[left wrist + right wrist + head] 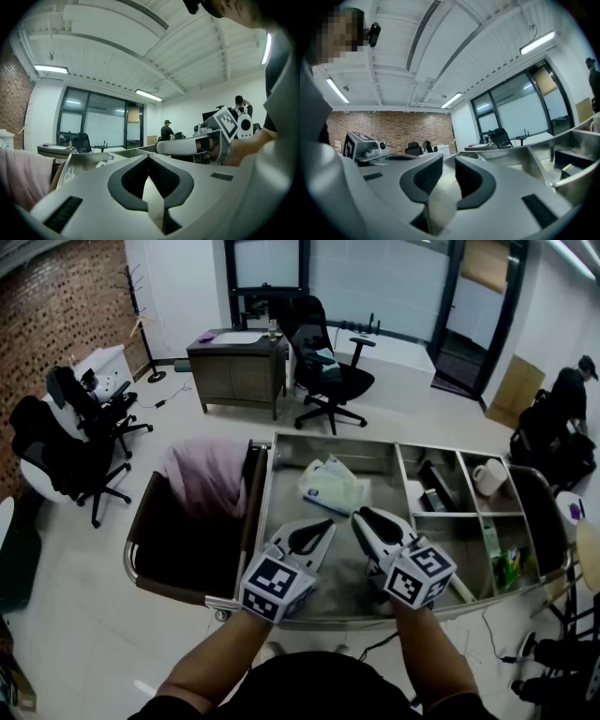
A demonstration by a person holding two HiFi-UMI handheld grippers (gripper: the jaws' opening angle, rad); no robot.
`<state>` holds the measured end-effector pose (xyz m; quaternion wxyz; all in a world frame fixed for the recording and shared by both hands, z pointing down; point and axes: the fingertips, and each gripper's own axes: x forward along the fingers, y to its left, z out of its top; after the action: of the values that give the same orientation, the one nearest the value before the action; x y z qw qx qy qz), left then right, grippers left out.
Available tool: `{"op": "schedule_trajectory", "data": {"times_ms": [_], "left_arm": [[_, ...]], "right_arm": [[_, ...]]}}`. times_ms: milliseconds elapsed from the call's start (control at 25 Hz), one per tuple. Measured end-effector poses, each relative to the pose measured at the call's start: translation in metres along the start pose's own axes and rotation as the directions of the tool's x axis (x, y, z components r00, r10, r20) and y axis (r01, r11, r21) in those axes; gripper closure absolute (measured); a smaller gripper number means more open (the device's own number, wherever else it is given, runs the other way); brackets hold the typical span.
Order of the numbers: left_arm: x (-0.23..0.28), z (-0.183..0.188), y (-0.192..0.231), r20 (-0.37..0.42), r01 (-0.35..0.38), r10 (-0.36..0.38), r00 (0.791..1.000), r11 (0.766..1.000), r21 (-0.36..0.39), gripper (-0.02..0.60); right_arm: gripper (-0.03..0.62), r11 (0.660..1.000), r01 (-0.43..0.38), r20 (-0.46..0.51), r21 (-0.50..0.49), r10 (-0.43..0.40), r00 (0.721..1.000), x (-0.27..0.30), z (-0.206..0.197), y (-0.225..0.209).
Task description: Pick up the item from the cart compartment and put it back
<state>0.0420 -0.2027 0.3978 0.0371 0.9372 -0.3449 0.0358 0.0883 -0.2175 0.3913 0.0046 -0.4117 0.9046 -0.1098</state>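
Note:
A steel cart (pixel 281 457) with several compartments stands below me. In its large compartment lies a white plastic bag (pixel 330 486) with blue print. Both grippers hover over that compartment's near part, just short of the bag and touching nothing. My left gripper (pixel 328 524) has its tips together, as the left gripper view (pixel 149 158) also shows. My right gripper (pixel 359 515) sits beside it, and the right gripper view (pixel 448 161) shows a narrow gap between its jaws with nothing in it. Both gripper views look up over the cart, so the bag is barely seen there.
Small compartments on the right hold a white mug (pixel 489 476), a dark object (pixel 436 488) and green packets (pixel 506 563). A pink cloth (pixel 206 474) lies in the brown basket at the cart's left. Office chairs, a desk and a person stand around.

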Motion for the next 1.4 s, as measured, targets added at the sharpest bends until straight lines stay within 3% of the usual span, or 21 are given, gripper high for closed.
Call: {"op": "schedule_trajectory", "data": {"times_ms": [120,360,640,800,1040,1400], "left_arm": [[-0.001,0.001,0.001,-0.002,0.001,-0.001,1.000,1.000,0.007,0.581],[-0.004,0.002,0.002,0.006,0.002,-0.002,1.000,1.000,0.003,0.581],[-0.003,0.001,0.000,0.003,0.013,-0.013,1.000,1.000,-0.001,0.581],[-0.002,0.000,-0.001,-0.001,0.018,-0.018,1.000,1.000,-0.001,0.581],[-0.002,-0.001,0.001,-0.005,0.013,-0.013,1.000,1.000,-0.010,0.581],[-0.001,-0.003,0.001,-0.013,0.009,-0.010,1.000,1.000,-0.017,0.581]], "right_arm": [[0.407,0.998,0.003,-0.049,-0.058,-0.006,0.999,0.011,0.011,0.001],[0.405,0.980,0.053,-0.092,-0.191,-0.071,0.993,0.034,0.043,-0.016],[0.405,0.971,0.061,-0.191,-0.229,-0.107,0.976,0.067,0.039,-0.047],[0.400,0.959,0.053,-0.261,-0.280,-0.129,0.957,0.088,0.029,-0.063],[0.289,0.947,0.016,-0.378,-0.322,-0.145,0.914,0.119,-0.001,-0.084],[0.278,0.927,-0.068,-0.496,-0.369,-0.135,0.858,0.151,-0.029,-0.088]]}}
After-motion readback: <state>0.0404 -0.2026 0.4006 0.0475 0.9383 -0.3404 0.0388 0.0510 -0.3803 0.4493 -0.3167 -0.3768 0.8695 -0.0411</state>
